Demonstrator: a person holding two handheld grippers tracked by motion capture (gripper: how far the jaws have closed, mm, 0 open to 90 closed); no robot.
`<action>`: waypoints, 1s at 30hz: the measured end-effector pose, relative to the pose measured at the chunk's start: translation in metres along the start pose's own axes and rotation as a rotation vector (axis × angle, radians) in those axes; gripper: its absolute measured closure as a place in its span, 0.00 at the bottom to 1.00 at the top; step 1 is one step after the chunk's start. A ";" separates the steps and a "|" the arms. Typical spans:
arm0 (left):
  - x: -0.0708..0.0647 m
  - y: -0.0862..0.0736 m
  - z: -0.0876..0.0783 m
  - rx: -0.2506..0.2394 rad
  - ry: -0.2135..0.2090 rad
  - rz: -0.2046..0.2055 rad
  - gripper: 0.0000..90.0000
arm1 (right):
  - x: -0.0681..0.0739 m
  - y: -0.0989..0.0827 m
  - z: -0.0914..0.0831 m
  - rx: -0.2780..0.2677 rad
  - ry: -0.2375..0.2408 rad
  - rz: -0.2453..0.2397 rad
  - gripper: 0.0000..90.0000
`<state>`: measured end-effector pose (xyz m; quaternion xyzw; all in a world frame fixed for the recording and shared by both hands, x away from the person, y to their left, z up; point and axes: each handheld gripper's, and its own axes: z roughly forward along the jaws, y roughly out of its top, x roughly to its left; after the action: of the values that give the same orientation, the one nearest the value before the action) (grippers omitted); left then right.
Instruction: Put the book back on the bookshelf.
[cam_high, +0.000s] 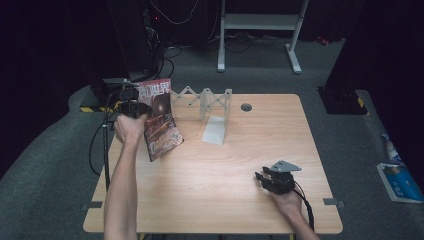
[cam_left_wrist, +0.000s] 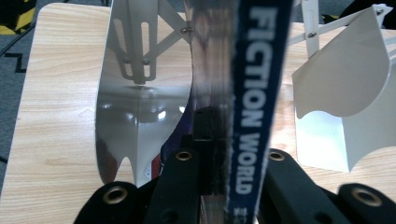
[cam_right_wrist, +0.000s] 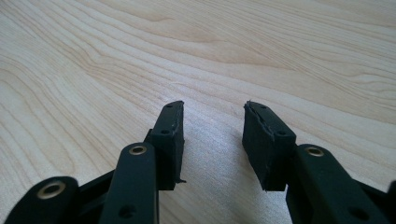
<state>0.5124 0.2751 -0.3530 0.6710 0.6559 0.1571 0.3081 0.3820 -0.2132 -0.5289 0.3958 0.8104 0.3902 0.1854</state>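
A magazine (cam_high: 161, 119) with a dark red cover stands tilted over the table's far left part, and my left gripper (cam_high: 144, 111) is shut on its edge. In the left gripper view its blue spine (cam_left_wrist: 256, 98) reads "FICTION WORLD" and runs up between the two black jaws of that gripper (cam_left_wrist: 219, 156). Just behind it stands a white folding book rack (cam_high: 212, 107); one shiny divider (cam_left_wrist: 135, 98) sits left of the spine and a white divider (cam_left_wrist: 348, 84) to its right. My right gripper (cam_high: 261, 176) rests near the table's front right, open (cam_right_wrist: 212, 122) over bare wood.
The wooden table (cam_high: 225, 200) has a grey cable hole (cam_high: 246, 107) behind the rack. A white desk frame (cam_high: 260, 25) stands on the floor beyond. A blue and white packet (cam_high: 400, 182) lies on the floor at the right.
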 end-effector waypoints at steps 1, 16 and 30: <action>-0.001 -0.001 -0.001 -0.014 0.001 0.009 0.93 | 0.000 0.000 0.000 0.000 0.000 0.000 0.65; -0.011 -0.007 -0.016 -0.250 0.066 0.099 0.93 | 0.001 0.000 0.000 0.004 -0.006 -0.004 0.64; -0.010 -0.036 0.006 -0.444 0.043 0.048 0.93 | 0.002 0.000 0.000 0.002 -0.014 -0.018 0.63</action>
<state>0.4871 0.2618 -0.3779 0.5985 0.5956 0.3194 0.4303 0.3810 -0.2119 -0.5291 0.3913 0.8131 0.3848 0.1943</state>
